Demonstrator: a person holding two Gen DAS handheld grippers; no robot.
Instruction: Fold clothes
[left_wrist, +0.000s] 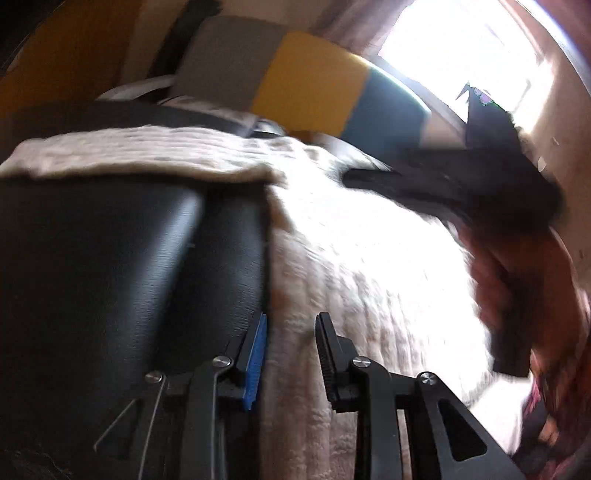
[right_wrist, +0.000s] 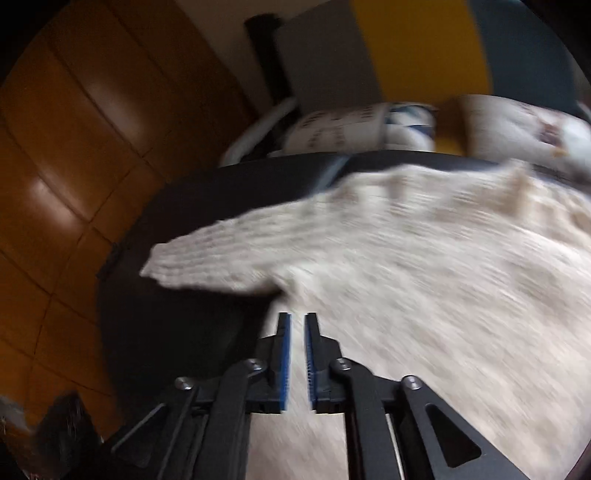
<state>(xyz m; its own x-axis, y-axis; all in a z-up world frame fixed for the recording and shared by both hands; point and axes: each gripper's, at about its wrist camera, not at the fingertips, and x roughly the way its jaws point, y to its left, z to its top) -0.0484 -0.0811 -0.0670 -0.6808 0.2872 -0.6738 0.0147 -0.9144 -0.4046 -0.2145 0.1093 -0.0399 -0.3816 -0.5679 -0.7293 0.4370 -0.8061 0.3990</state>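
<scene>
- A cream knitted sweater (right_wrist: 424, 266) lies spread on a black padded surface (right_wrist: 177, 325), filling the centre and right of the right wrist view; one sleeve (right_wrist: 221, 254) stretches toward the left of the frame, its cuff end resting on the black padding short of the surface's left rim.
- In the left wrist view the same knit (left_wrist: 369, 266) runs from lower centre to the right; a band of it crosses the upper left; its right part is washed out by glare and its weave is smeared by blur.
- The left gripper (left_wrist: 291, 362) has its jaws spread, the sweater's edge showing in the gap; whether the pads touch the cloth I cannot tell.
- The right gripper (right_wrist: 297, 360) has its jaws nearly together with a thin slit between; whether any knit is nipped there is hard to make out; it also shows as a dark blurred shape (left_wrist: 443, 177) at the right of the left wrist view.
- Bare padding lies open at the left of both frames; past its rim, brown floor tiles (right_wrist: 74, 166).
- Behind, pillows (right_wrist: 369, 125) and a grey, yellow and teal panel (right_wrist: 406, 48), cut off by the top edge.
</scene>
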